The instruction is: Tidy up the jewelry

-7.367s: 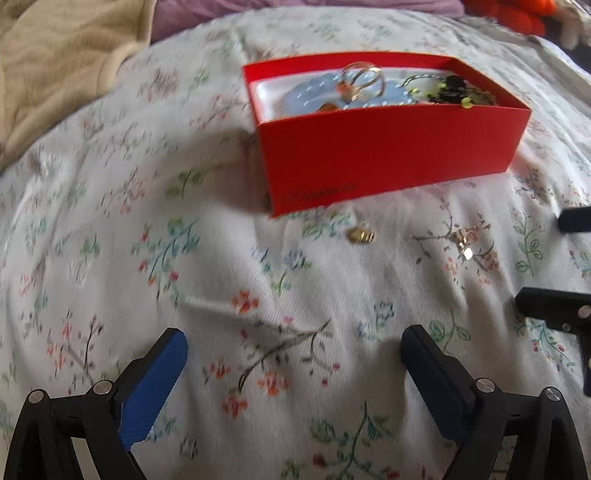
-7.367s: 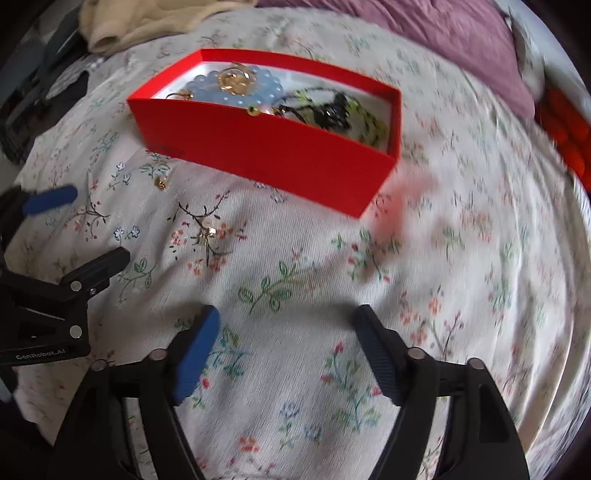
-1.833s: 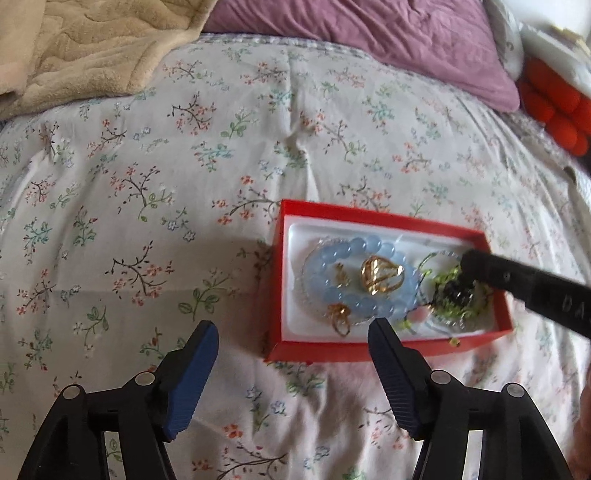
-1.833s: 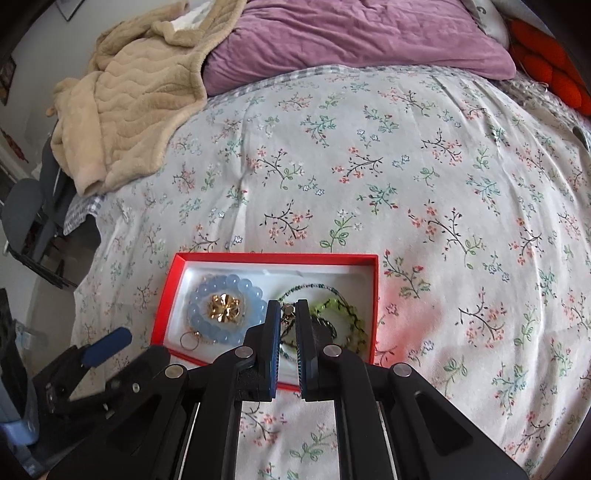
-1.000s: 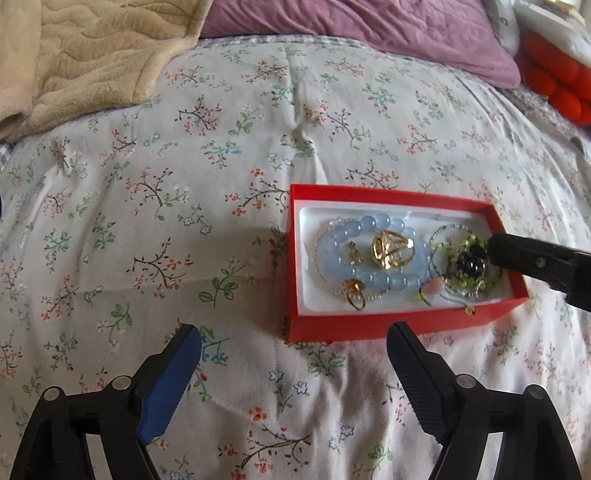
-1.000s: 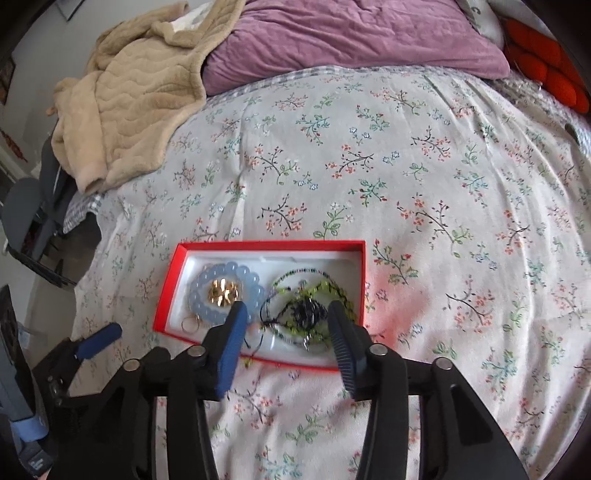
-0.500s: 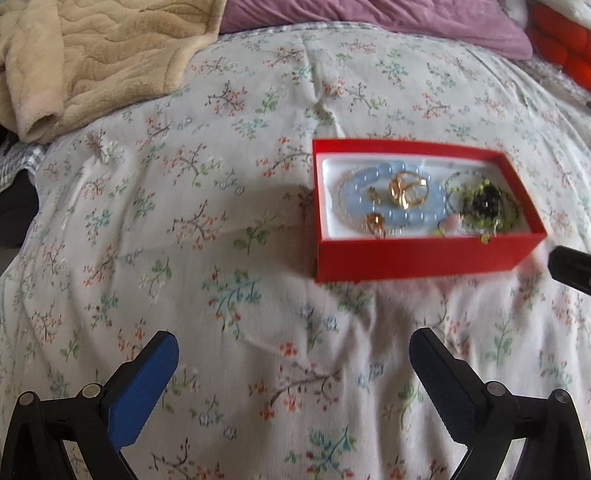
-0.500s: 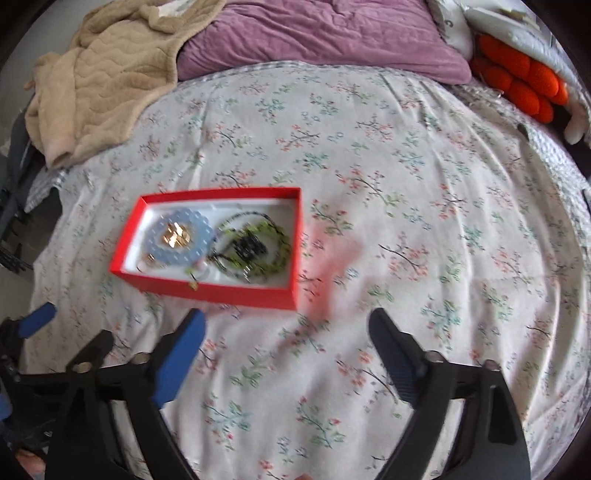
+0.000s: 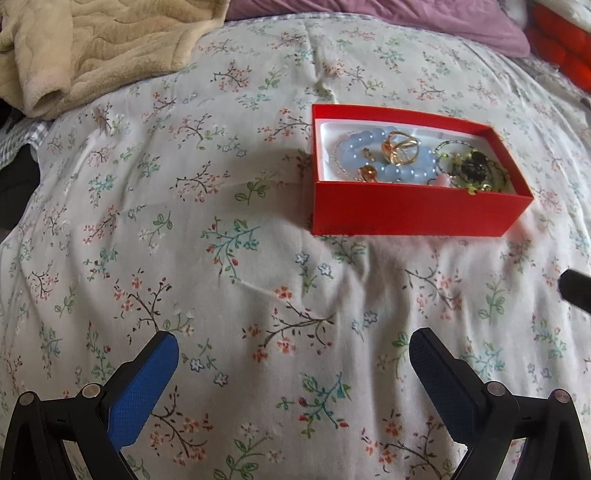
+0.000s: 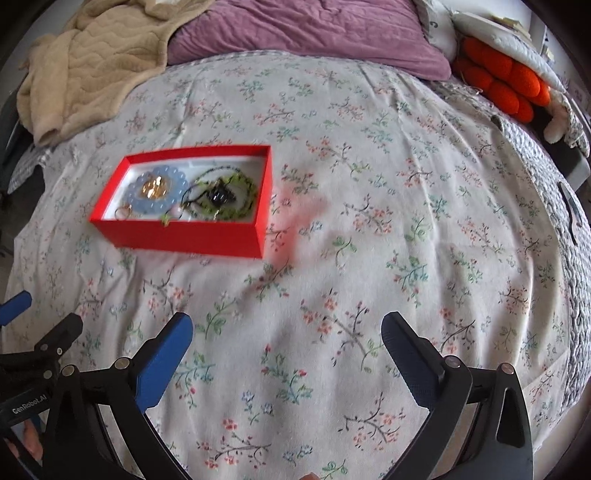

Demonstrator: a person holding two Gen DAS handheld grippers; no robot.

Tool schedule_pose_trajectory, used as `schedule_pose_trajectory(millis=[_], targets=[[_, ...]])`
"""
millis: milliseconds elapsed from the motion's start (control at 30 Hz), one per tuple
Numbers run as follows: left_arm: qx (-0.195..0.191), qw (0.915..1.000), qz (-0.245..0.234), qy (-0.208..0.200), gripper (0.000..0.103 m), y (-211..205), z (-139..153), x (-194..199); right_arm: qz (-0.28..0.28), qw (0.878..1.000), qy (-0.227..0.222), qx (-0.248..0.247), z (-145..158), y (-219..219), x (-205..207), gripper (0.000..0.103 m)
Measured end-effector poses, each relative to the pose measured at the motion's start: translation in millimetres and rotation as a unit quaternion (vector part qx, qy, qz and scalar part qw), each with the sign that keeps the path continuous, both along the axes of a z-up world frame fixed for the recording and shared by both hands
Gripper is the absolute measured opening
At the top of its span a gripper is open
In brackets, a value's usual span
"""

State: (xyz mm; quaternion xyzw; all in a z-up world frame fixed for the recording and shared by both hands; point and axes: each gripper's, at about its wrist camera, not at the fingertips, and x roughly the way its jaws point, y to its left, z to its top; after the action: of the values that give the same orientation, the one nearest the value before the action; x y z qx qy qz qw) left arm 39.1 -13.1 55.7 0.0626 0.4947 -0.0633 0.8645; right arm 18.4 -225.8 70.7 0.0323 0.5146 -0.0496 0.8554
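Note:
A red box (image 9: 413,214) sits on the floral bedspread; it also shows in the right wrist view (image 10: 184,234). Inside lie a pale blue bead bracelet (image 9: 373,162), gold rings (image 9: 400,149) and a green and black beaded piece (image 9: 474,171). The bracelet (image 10: 157,190) and the green piece (image 10: 221,197) also show in the right wrist view. My left gripper (image 9: 293,373) is open and empty, well short of the box. My right gripper (image 10: 288,354) is open and empty, back from the box and to its right.
A beige blanket (image 10: 92,66) lies at the far left of the bed and a purple pillow (image 10: 295,33) at the head. Orange cushions (image 10: 506,81) sit at the far right. The left gripper's frame shows at the right wrist view's left edge (image 10: 33,354).
Both grippers have pulled back and down from the box. The right gripper, shut over the box earlier, has opened wide and holds nothing.

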Motion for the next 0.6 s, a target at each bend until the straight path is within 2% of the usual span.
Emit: schedule_pose_trajectory(millis=[600], targets=[[0.004, 0.9999, -0.012, -0.001, 0.102, -8.1, -1.7, -0.7, 0.029, 0.999, 0.024, -0.023, -15.0, 15.6, 7.1, 0.103]])
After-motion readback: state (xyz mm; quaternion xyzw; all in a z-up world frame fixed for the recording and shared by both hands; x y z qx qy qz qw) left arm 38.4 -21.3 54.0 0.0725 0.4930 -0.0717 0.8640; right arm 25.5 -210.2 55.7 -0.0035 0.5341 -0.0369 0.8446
